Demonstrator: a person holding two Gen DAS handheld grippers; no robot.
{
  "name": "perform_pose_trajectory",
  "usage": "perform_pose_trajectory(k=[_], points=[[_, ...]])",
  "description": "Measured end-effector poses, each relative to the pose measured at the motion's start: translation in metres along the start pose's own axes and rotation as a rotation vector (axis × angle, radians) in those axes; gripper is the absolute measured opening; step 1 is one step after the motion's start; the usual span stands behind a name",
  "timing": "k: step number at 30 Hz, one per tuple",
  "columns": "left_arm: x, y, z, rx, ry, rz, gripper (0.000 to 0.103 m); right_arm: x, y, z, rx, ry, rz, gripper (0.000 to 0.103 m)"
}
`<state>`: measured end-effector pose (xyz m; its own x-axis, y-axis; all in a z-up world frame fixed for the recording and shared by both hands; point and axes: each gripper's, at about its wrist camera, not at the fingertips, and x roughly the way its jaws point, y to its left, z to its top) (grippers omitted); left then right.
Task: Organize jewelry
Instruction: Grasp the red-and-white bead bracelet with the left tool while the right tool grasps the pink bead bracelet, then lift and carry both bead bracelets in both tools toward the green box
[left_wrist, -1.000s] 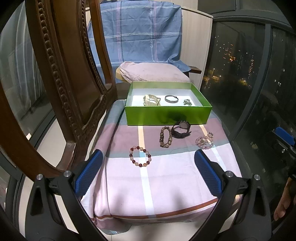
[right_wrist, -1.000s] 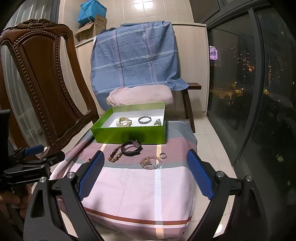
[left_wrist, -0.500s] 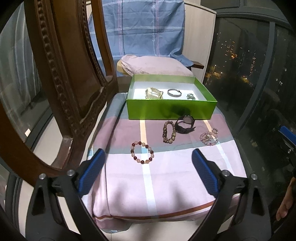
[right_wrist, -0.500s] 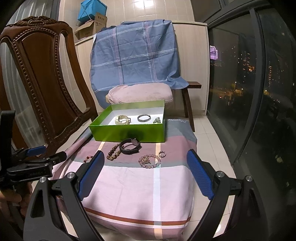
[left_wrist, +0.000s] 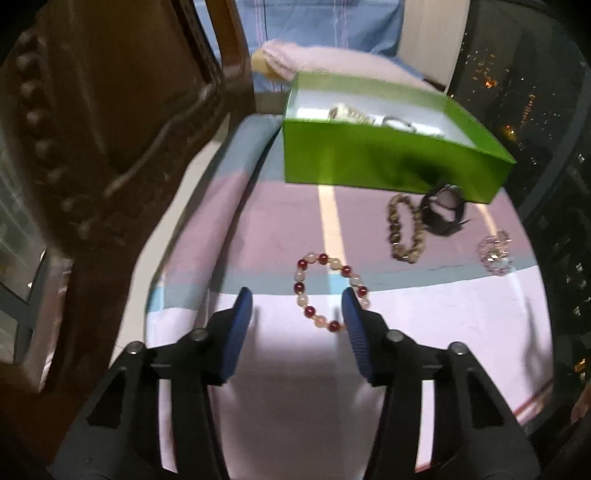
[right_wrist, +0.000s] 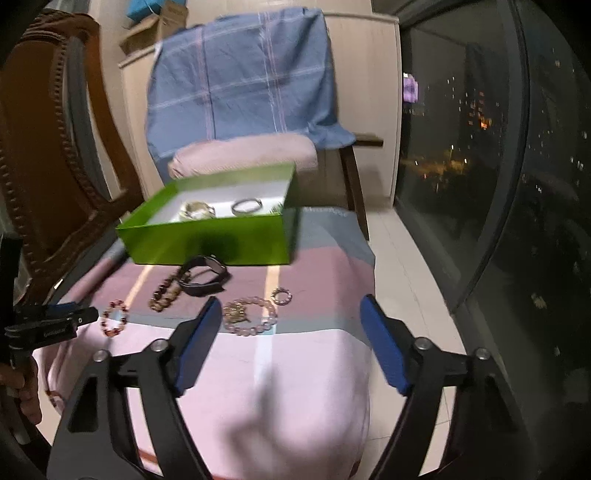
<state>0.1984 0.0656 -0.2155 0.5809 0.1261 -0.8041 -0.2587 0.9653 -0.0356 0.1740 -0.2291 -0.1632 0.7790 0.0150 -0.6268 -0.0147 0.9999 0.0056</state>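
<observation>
On a striped cloth (left_wrist: 280, 387) spread before a carved wooden chair (left_wrist: 110, 147), the left gripper (left_wrist: 297, 301) comes in low over a red-and-white bead bracelet (left_wrist: 330, 291), its jaws half-open and just now narrowing, the near arc of the loop lying between the blue pads with nothing yet pinched. The step in hand appears to be the pick-up of this bracelet; the next move likely calls for settling the tips onto the cloth either side of the beads, pinching, then carrying the loop to the green box (left_wrist: 388, 162) at the far end. Further right lie a brown bead bracelet (left_wrist: 402, 232), a black watch (left_wrist: 443, 214) touching the box front, and a pale pink bracelet (left_wrist: 495, 253). The right gripper (right_wrist: 288, 306) stands wide though lately closing a little, empty, aimed at that pink bracelet and a small beaded ring (right_wrist: 281, 295) beside it. Count: five pieces on the cloth; at least two show in the box, a third uncertain.
</observation>
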Motion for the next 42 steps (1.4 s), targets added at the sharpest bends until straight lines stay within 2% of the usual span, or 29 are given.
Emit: perform_pose_trajectory(k=[4, 6, 8, 10, 11, 15, 19, 22, 23, 24, 27, 30, 36, 42], points=[[0.017, 0.002, 0.005, -0.001, 0.032, 0.003, 0.042, 0.016, 0.0, 0.003, -0.015, 0.013, -0.002, 0.072], [0.029, 0.003, 0.004, -0.002, 0.06, 0.001, 0.033, 0.024, 0.001, 0.002, -0.019, 0.035, 0.005, 0.068], [0.032, -0.001, 0.005, 0.02, 0.045, 0.015, 0.029, 0.032, 0.005, 0.002, -0.033, 0.054, 0.006, 0.066], [0.033, -0.002, 0.007, 0.019, 0.048, 0.0, 0.021, 0.042, 0.011, 0.002, -0.059, 0.077, 0.003, 0.064], [0.033, -0.002, 0.007, 0.02, 0.049, -0.005, 0.008, 0.047, 0.013, 0.001, -0.069, 0.093, -0.002, 0.062], [0.029, -0.004, 0.009, 0.012, 0.033, -0.036, 0.007, 0.071, 0.02, -0.004, -0.1, 0.169, -0.019, 0.051], [-0.007, -0.013, 0.02, 0.026, -0.096, -0.087, 0.007, 0.09, 0.022, -0.007, -0.102, 0.225, -0.022, 0.042], [-0.033, -0.015, 0.022, 0.036, -0.169, -0.109, 0.007, 0.103, 0.024, -0.008, -0.09, 0.275, 0.0, 0.026], [-0.043, -0.015, 0.022, 0.043, -0.193, -0.121, 0.007, 0.105, 0.026, -0.008, -0.101, 0.273, -0.009, 0.014], [-0.052, -0.015, 0.022, 0.047, -0.215, -0.12, 0.007, 0.107, 0.029, -0.006, -0.108, 0.278, -0.003, 0.009], [-0.075, -0.015, 0.019, 0.055, -0.257, -0.12, 0.007, 0.108, 0.027, -0.002, -0.074, 0.307, 0.009, 0.008], [-0.092, -0.014, 0.018, 0.047, -0.281, -0.136, 0.007, 0.09, 0.026, 0.007, -0.041, 0.256, 0.042, 0.008], [-0.127, -0.015, 0.011, 0.047, -0.31, -0.179, 0.007, -0.004, 0.035, 0.037, -0.021, 0.031, 0.151, 0.008], [-0.149, -0.027, 0.0, 0.071, -0.327, -0.205, 0.007, -0.087, 0.034, 0.031, -0.004, -0.082, 0.194, 0.008]])
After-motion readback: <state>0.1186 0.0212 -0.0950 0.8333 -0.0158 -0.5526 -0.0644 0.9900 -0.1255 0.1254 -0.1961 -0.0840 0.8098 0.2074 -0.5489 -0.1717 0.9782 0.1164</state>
